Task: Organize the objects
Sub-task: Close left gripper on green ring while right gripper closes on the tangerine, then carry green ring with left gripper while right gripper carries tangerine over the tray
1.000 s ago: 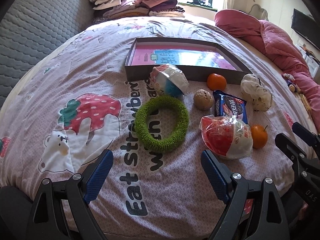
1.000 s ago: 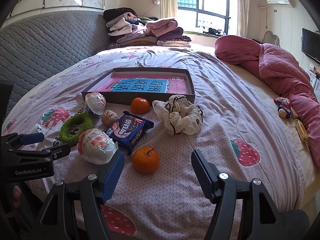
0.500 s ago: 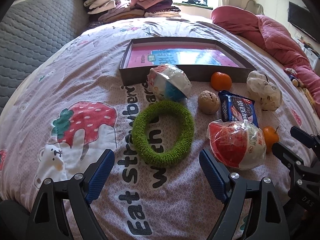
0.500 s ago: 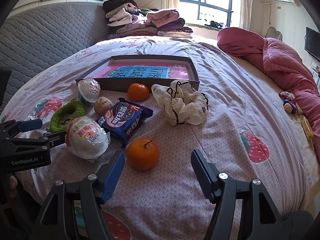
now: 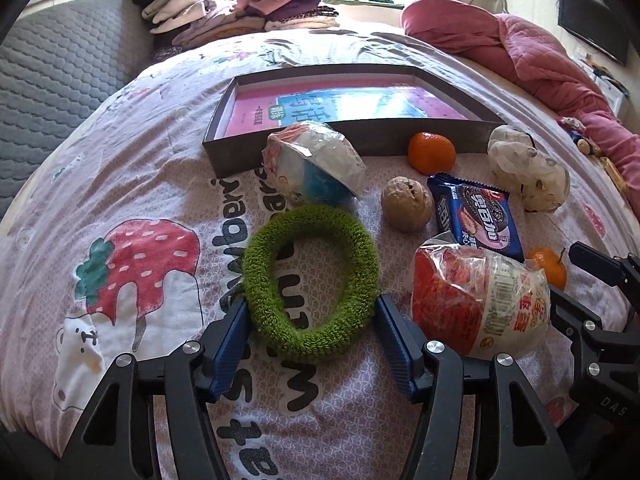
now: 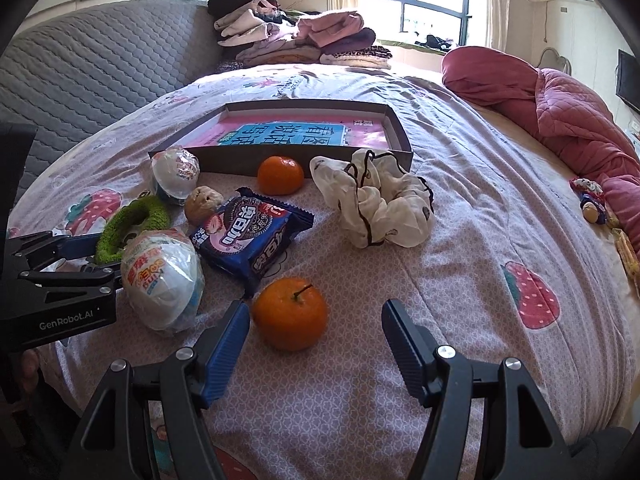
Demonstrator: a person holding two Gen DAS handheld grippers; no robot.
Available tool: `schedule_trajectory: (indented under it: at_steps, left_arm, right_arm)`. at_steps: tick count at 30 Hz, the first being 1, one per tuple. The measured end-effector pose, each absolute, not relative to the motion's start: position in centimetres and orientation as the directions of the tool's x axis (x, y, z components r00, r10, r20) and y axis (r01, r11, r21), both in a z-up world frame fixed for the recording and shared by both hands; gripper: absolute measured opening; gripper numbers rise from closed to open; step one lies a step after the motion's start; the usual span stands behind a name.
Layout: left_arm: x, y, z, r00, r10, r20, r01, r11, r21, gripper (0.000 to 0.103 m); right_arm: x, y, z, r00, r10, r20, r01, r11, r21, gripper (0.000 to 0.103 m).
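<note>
Between our left gripper's closing fingers lies the near arc of the knitted ring, flat on the bedspread. Beyond it sits a wrapped egg against the shallow box. To the ring's right lie a walnut, a biscuit packet and a larger wrapped egg. Just ahead of our right gripper, nearer its left finger, sits a tangerine; a second tangerine and a scrunchie lie farther off.

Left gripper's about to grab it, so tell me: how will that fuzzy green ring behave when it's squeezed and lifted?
The green ring looks knitted and soft, so it will probably squash into a narrower oval as the left gripper closes around it. It likely weighs little and may sag when lifted. Its fuzzy surface should grip the pads rather than slip.
</note>
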State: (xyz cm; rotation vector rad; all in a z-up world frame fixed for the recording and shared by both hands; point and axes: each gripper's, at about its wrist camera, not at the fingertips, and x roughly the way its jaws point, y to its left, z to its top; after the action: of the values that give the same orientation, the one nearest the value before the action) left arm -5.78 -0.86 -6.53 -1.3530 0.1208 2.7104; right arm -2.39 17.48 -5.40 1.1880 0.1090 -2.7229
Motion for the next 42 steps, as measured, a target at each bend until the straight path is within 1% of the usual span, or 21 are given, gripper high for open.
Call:
schedule_trajectory:
  at_steps: [4,8,11,13,14,16,18,27,42]
  left_arm:
    - [-6.1,-1.0,-6.8,-0.593,0.084,-0.801,-0.144,-0.990,0.003,0.057]
    - [-6.2,-0.7,-6.9,-0.600,0.094,-0.794,-0.161,-0.987,0.005,0.047]
    - [-6.1,-0.5,-6.9,-0.604,0.103,-0.790,-0.177,-0.984,0.007,0.039]
    - [-6.2,-0.7,-6.9,-0.601,0.117,-0.790,-0.184,-0.983,-0.006,0.035]
    - [-6.2,-0.7,-7.0,-0.600,0.121,-0.790,-0.186,-0.983,-0.010,0.033]
    - [-6.1,-0.9,-6.9,-0.601,0.131,-0.788,-0.189,-0.982,-0.019,0.029]
    - [-6.0,-0.9,-6.9,-0.602,0.141,-0.786,-0.195,-0.981,-0.027,0.026]
    - [-5.4,-1.9,-6.3,-0.604,0.196,-0.772,-0.188,-0.977,-0.101,0.024]
    - [-2.9,-1.0,-3.7,-0.649,0.191,-0.737,-0.193,-0.978,-0.085,0.024]
  right_arm:
    - [-2.8,17.2,-5.6,-0.665,-0.135,-0.735,0.192,-0.981,0.006,0.066]
    - [-3.3,17.1,-6.2,-0.656,-0.139,-0.742,0.192,-0.981,0.014,0.064]
    - [-3.4,17.0,-6.3,-0.657,-0.137,-0.742,0.195,-0.981,0.008,0.060]
    - [-3.3,16.8,-6.3,-0.661,-0.150,-0.735,0.206,-0.978,0.015,0.051]
    - [-3.3,16.7,-6.3,-0.661,-0.157,-0.734,0.215,-0.976,0.016,0.049]
    - [-3.1,16.4,-6.3,-0.662,-0.169,-0.730,0.233,-0.972,0.014,0.040]
    - [-3.1,16.3,-6.3,-0.666,-0.166,-0.728,0.239,-0.971,0.002,0.040]
    - [-2.8,17.3,-5.5,-0.696,-0.172,-0.697,0.214,-0.977,0.028,0.039]
    - [-1.8,17.2,-3.5,-0.739,-0.198,-0.644,0.233,-0.972,0.032,0.039]
